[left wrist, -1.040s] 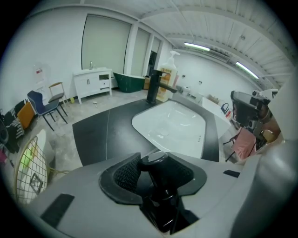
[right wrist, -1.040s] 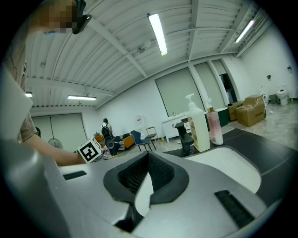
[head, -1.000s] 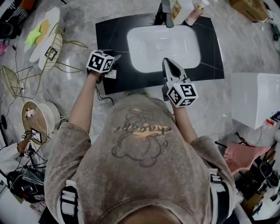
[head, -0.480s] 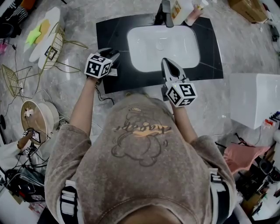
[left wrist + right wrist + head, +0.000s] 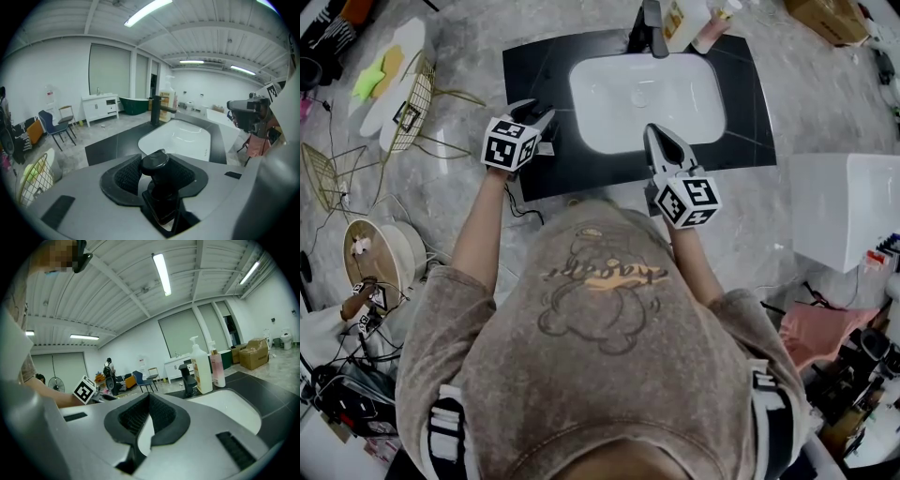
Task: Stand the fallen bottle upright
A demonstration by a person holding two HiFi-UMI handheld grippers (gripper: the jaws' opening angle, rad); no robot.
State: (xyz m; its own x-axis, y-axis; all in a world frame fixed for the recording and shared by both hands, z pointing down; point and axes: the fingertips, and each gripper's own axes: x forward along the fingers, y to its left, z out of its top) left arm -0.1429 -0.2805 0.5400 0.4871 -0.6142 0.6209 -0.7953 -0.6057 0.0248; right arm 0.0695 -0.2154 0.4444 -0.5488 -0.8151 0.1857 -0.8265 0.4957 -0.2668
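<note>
**Bottle gripped in my left gripper beside the basin**

Bottle [image 5: 157,164]: small, dark and glossy, with a round flat cap. It sits between the two jaws of my left gripper [image 5: 156,176], which are clamped on it. The ribbed black pads [image 5: 125,174] press it from either side. In the left gripper view the cap end lies out toward the fingertips and the body runs back toward the camera. I cannot tell whether the bottle touches the surface below.

In the head view the left gripper [image 5: 542,114] is held out on a straight bare forearm. It tilts downward over the left front part of a black countertop [image 5: 534,70], just beside a white basin [image 5: 647,98]. Its marker cube [image 5: 510,143] faces up.

My right gripper [image 5: 661,141] reaches forward from a bent elbow and lies close to level, with its tip over the front rim of the basin. In the right gripper view the right gripper [image 5: 149,397] has its jaws together at the tips, with nothing between them.

The basin is smooth, white and oval, sunk into the flat, matte black countertop. A square black faucet [image 5: 652,23] stands at its far edge. Next to the faucet stand a white pump bottle [image 5: 200,369] and a slimmer pink bottle [image 5: 217,369], both upright. Grey marbled floor [image 5: 825,103] surrounds the unit.
</note>
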